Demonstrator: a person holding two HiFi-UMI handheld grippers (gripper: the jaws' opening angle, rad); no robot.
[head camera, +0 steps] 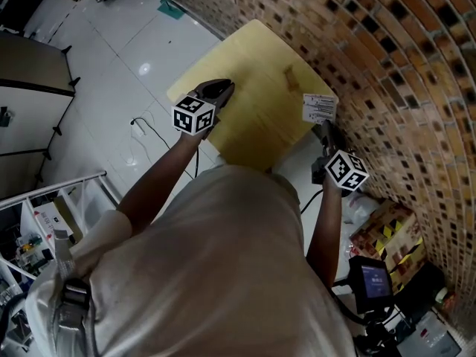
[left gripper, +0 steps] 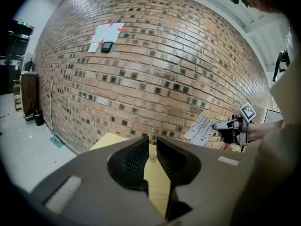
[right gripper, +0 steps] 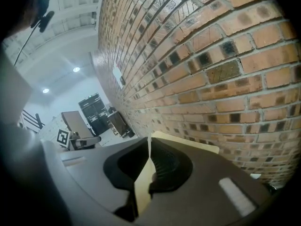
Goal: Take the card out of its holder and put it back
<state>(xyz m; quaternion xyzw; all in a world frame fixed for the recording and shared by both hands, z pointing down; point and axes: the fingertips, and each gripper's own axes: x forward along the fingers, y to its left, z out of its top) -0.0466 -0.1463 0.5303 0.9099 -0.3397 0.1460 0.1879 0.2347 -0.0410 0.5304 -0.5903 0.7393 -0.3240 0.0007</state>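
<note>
A white printed card (head camera: 320, 108) is held upright above the right edge of the yellow table (head camera: 253, 110), with my right gripper (head camera: 325, 127) shut on its lower edge. The right gripper view shows the card edge-on (right gripper: 149, 147) between the closed pads of that gripper (right gripper: 150, 150); the left gripper view shows the card (left gripper: 201, 129) flat against the brick wall. A small clear item (head camera: 291, 74), perhaps the holder, lies on the table near the wall. My left gripper (head camera: 225, 88) hovers over the table's left side, its jaws (left gripper: 152, 150) a narrow gap apart and empty.
A brick wall (head camera: 387, 65) runs close along the table's far and right sides. Cardboard boxes (head camera: 387, 233) and a device with a screen (head camera: 370, 280) stand on the floor at the right. A cable (head camera: 145, 129) lies on the white floor to the left, and a shelf (head camera: 44, 225) stands at lower left.
</note>
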